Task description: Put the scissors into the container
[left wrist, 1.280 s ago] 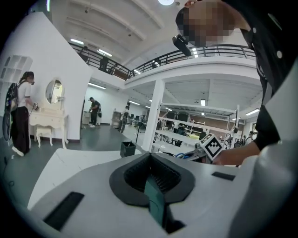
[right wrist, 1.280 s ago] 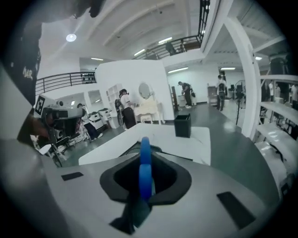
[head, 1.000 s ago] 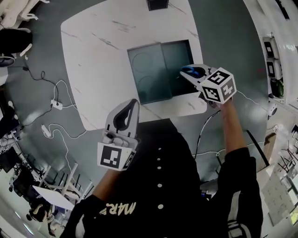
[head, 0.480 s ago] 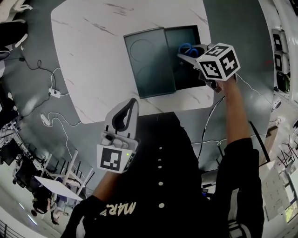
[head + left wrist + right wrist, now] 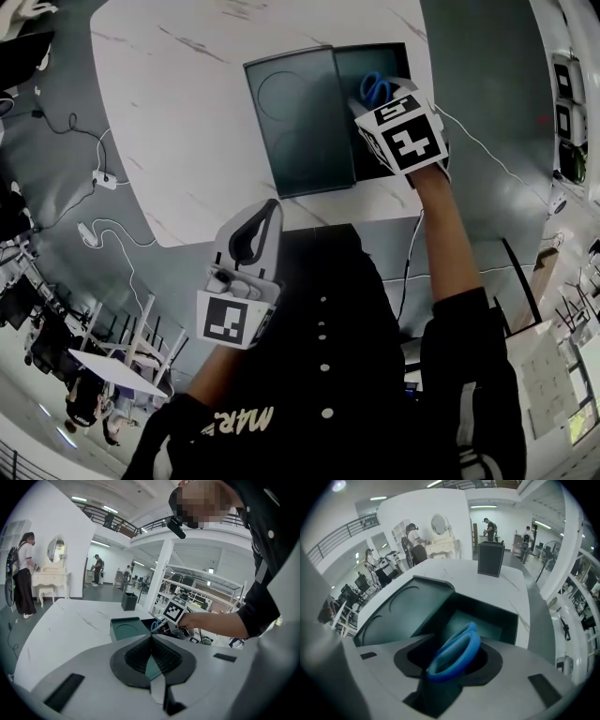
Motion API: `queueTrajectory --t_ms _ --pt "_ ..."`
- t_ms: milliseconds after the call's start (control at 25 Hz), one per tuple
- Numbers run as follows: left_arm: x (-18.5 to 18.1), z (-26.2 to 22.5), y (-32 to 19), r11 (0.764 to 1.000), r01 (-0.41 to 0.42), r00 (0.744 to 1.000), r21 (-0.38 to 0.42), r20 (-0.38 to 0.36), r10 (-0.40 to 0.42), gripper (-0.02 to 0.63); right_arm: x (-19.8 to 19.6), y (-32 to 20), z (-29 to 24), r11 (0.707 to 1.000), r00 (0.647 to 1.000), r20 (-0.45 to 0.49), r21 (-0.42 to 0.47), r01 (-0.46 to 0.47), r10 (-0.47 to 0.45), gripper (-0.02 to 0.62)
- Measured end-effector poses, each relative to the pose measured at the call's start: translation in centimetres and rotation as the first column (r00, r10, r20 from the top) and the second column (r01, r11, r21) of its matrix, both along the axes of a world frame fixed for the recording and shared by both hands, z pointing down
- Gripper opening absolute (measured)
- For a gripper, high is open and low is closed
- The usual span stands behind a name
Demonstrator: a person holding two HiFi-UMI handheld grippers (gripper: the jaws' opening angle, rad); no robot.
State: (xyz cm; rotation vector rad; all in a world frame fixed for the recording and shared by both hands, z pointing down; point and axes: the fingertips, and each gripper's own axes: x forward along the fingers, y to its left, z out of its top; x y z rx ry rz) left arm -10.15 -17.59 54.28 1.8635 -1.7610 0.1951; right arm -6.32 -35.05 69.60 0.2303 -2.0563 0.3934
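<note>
Head view, entries left to right.

1. Table (image 5: 178, 112): white, marbled top. We list it as the bearer of the container only.
2. Left gripper (image 5: 269, 208): held off the table's near edge, close to the person's body and well apart from the container. In the left gripper view we see its jaws (image 5: 151, 638) closed together with nothing between them.
3. Lid (image 5: 295, 122): dark teal and flat, with two circles on it, lying open on the left of the box.
4. Container (image 5: 370, 52): the open compartment beside the lid, its floor bare (image 5: 490, 620).
5. Scissors (image 5: 375, 89): only the blue handle loops show, and the blades are hidden. The loops stand on edge between the right jaws (image 5: 454, 660), over the compartment's mouth.
6. Right gripper (image 5: 377, 105): tipped steeply down at the compartment. Its jaws (image 5: 458, 641) have just been opening and now stand wide with the handles in the gap. We cannot make out any pad pressing on them.

Governing relation: the scissors lie straight ahead of the right jaws with the handles leading, and we judge their long axis to run along the jaws into the compartment. The right hand is the nearer, so we judge that the drop falls to it alone.
</note>
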Motion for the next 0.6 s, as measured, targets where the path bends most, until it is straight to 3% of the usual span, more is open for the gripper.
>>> queueTrajectory --t_ms 120,280,600 --pt "0.0 0.7 0.2 0.999 0.024 0.999 -0.046 -0.035 -0.025 0.026 -0.3 -0.6 0.3 0.995 0.999 -0.015 0.091 -0.034 0.035 0.195" --pt "0.0 1.2 0.4 0.999 0.007 1.000 -0.048 -0.025 -0.008 0.026 -0.3 -1.5 0.1 0.977 0.997 -0.004 0.198 -0.078 0.080 0.210" --pt "-0.4 2.4 0.8 0.998 -0.008 1.000 -0.066 -0.025 0.006 0.026 -0.2 -2.7 0.5 0.909 0.987 -0.017 0.393 -0.138 0.158 0.241"
